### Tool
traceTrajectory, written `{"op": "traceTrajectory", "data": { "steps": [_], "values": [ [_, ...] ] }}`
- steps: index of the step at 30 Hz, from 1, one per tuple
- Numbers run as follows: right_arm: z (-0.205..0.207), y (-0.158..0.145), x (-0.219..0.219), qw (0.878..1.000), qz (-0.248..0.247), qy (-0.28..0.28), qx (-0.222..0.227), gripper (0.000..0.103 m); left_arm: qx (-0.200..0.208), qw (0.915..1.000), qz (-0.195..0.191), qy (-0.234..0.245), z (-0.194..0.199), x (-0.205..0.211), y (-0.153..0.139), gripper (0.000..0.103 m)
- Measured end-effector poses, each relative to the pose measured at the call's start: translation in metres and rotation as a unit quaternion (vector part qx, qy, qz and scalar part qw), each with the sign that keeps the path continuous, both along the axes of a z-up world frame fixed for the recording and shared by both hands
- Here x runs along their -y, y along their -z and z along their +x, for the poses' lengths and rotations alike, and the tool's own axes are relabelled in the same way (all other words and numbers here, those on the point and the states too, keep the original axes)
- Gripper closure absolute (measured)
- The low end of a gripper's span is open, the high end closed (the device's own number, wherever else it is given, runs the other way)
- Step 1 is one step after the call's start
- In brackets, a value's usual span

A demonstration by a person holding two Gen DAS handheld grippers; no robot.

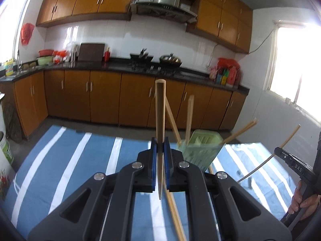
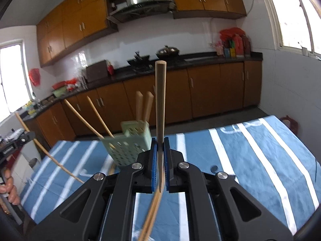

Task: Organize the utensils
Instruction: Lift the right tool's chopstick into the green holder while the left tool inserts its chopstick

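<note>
Left hand-held gripper (image 1: 160,147): blue pads closed on one bamboo chopstick (image 1: 160,108), held nearly upright, thick end up, thin tip hanging below the pads. Right hand-held gripper (image 2: 160,147): likewise clamped on a second chopstick (image 2: 160,100), upright, rounded butt on top. Both raised above the worktop (image 1: 70,160) with its blue-and-white striped cloth.

Just beyond each: pale green slotted utensil holder (image 1: 200,150), standing on the cloth, right of the left tool and left of the right tool (image 2: 128,148). Already inside, several chopsticks, leaning outward at different angles. One more loose chopstick (image 1: 174,210) lying on the cloth below the left tool, another apparently below the right.

Probable step: dropping the held sticks into the holder. Best done one at a time: thin tip centred over the open mouth, clear of the leaning sticks, kept vertical, lowered until well inside the rim before any release. Risk: a tip catching the rim or nudging the light holder over; a late, low release advisable.

Farther out: kitchen cabinets, stove, window light.
</note>
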State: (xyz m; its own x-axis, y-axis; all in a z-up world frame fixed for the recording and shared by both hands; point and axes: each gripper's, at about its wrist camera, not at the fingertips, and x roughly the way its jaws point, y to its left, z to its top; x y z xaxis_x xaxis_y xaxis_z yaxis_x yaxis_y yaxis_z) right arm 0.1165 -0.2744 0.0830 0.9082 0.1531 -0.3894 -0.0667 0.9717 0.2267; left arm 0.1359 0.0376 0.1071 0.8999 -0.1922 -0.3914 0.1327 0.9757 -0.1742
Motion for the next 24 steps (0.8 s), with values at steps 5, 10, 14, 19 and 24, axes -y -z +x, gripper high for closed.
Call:
{"op": "traceTrajectory", "data": {
  "steps": [5, 10, 14, 19, 24],
  "values": [
    [-0.002, -0.044, -0.013, 0.998, 0.020, -0.032, 0.058, 0.096, 0.038, 0.9986, -0.036, 0.011, 0.007, 0.011, -0.038, 0.095],
    [0.008, -0.067, -0.027, 0.994, 0.013, -0.035, 0.107, 0.096, 0.078, 0.9946, -0.068, 0.008, 0.019, 0.031, -0.066, 0.095],
    [0.026, -0.068, -0.034, 0.992, 0.003, -0.028, 0.124, 0.096, 0.106, 0.9920, -0.069, 0.002, 0.034, 0.046, -0.078, 0.095],
    [0.054, -0.056, -0.037, 0.993, 0.005, -0.024, 0.117, 0.096, 0.132, 0.9907, -0.028, -0.019, 0.056, 0.072, -0.070, 0.095],
    [0.072, -0.035, -0.042, 0.996, 0.000, -0.021, 0.088, 0.096, 0.117, 0.9929, -0.017, -0.013, 0.078, 0.079, -0.045, 0.095]
  ]
}}
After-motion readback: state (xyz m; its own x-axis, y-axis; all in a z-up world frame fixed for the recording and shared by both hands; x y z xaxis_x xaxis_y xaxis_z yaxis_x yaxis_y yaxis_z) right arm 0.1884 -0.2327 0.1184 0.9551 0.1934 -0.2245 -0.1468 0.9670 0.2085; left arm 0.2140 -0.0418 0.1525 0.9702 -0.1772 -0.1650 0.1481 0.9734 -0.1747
